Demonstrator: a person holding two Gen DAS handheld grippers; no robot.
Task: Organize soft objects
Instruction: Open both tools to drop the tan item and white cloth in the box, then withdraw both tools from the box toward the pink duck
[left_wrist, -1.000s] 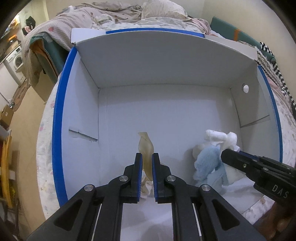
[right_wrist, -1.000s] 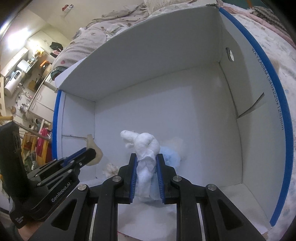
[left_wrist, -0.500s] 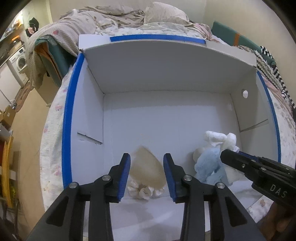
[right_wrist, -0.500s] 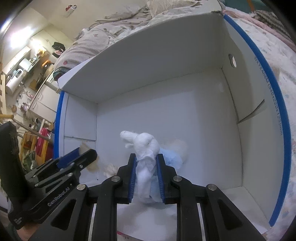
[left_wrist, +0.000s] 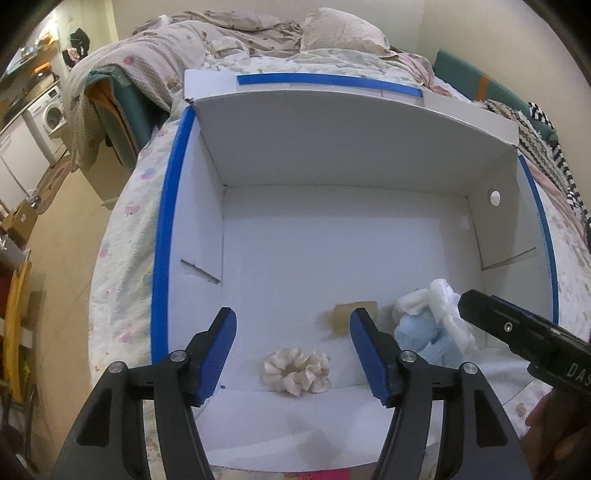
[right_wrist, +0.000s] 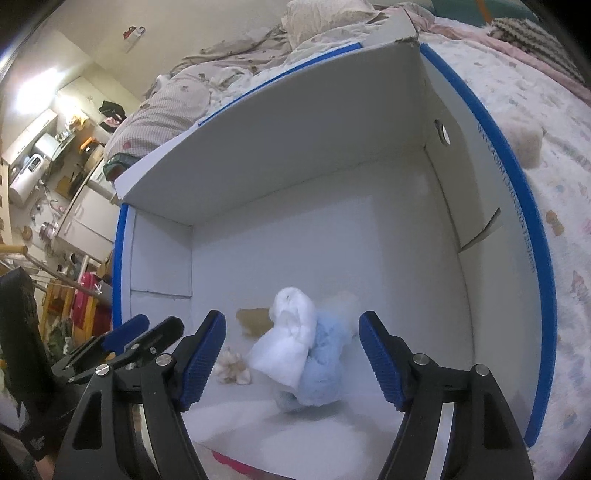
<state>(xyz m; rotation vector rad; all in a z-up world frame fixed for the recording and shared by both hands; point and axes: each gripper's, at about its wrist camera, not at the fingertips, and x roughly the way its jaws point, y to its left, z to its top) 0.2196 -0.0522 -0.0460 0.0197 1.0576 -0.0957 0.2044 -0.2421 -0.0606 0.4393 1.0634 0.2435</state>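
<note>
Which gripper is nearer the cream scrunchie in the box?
Left. The left gripper hangs open right over the scrunchie, which lies between its fingers in that view. The right gripper is open over the white and blue cloth bundle, with the scrunchie off beside its left finger.

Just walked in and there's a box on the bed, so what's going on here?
A person with a handheld gripper in each hand is sorting soft items into a white box with blue edging. Both sets of jaws have just been opening. The left gripper stands open above a cream scrunchie, with a tan piece lying beyond it. The right gripper is open around a white cloth and a blue cloth, now resting on the box floor.
</note>
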